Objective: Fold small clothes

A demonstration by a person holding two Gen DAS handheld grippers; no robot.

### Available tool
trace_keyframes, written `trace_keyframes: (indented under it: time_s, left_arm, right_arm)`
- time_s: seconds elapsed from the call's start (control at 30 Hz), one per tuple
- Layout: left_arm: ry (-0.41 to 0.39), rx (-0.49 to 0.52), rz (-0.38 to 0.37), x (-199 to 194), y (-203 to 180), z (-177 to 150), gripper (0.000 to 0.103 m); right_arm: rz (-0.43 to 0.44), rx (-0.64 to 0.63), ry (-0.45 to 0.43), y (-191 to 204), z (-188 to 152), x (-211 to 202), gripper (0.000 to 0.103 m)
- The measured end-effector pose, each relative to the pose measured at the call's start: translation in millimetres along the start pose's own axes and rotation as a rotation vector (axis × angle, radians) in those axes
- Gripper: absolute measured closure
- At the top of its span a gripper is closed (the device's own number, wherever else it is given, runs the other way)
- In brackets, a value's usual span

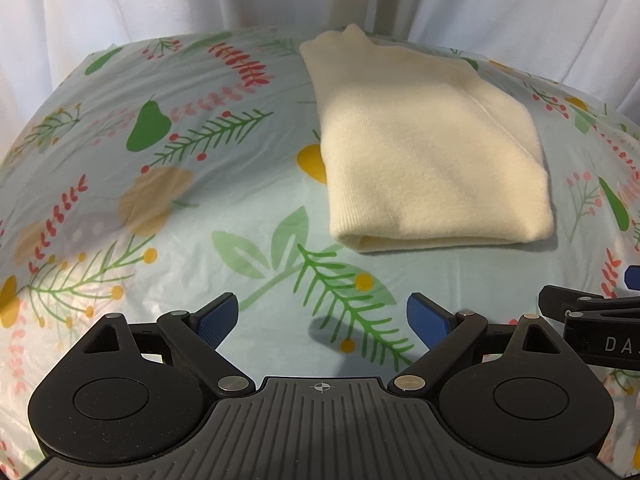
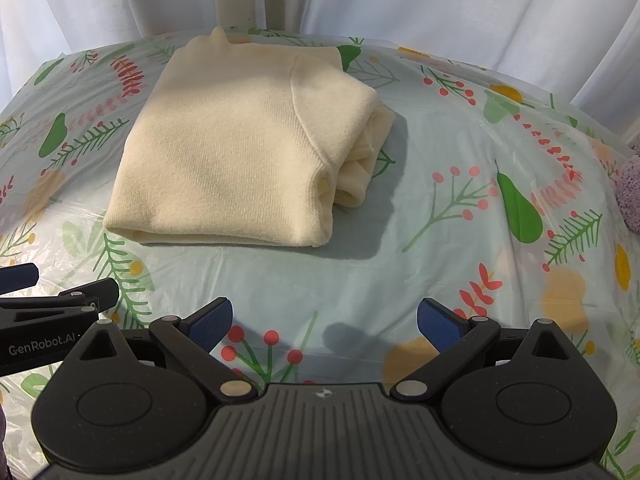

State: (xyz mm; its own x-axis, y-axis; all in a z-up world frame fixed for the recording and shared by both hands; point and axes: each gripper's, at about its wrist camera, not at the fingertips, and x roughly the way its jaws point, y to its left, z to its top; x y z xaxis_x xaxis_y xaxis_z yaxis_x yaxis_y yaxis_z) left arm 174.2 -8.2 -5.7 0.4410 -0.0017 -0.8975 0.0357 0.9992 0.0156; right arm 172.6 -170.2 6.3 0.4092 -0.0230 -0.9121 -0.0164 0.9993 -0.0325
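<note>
While my left gripper (image 1: 322, 318) and right gripper (image 2: 325, 320) hang wide and empty, the folded cream sweater (image 2: 240, 148) lies mid-frame on the leaf-print surface (image 2: 440, 264). White curtains (image 2: 440, 8) fill the top; a purple fuzzy thing (image 2: 630, 196) is cut off at right.

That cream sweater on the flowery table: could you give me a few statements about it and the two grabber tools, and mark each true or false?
1. The cream sweater lies folded on the tablecloth. True.
2. The left gripper is clamped on the sweater. False: its jaws stand open, short of the sweater and holding nothing.
3. The right gripper is open and empty. True.
4. The tablecloth is plain white. False: it is pale blue with printed leaves, berries and pears.
5. White curtains hang behind the table. True.
</note>
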Motion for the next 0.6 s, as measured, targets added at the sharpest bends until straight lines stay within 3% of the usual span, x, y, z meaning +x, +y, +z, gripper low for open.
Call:
trace_keyframes:
  time_s: [0.6]
  left_arm:
    - [0.022,0.008,0.009,5.0,-1.1,-4.4,0.008]
  right_arm:
    - [-0.019,-0.020,-0.002,3.6,-1.5,4.6,0.004]
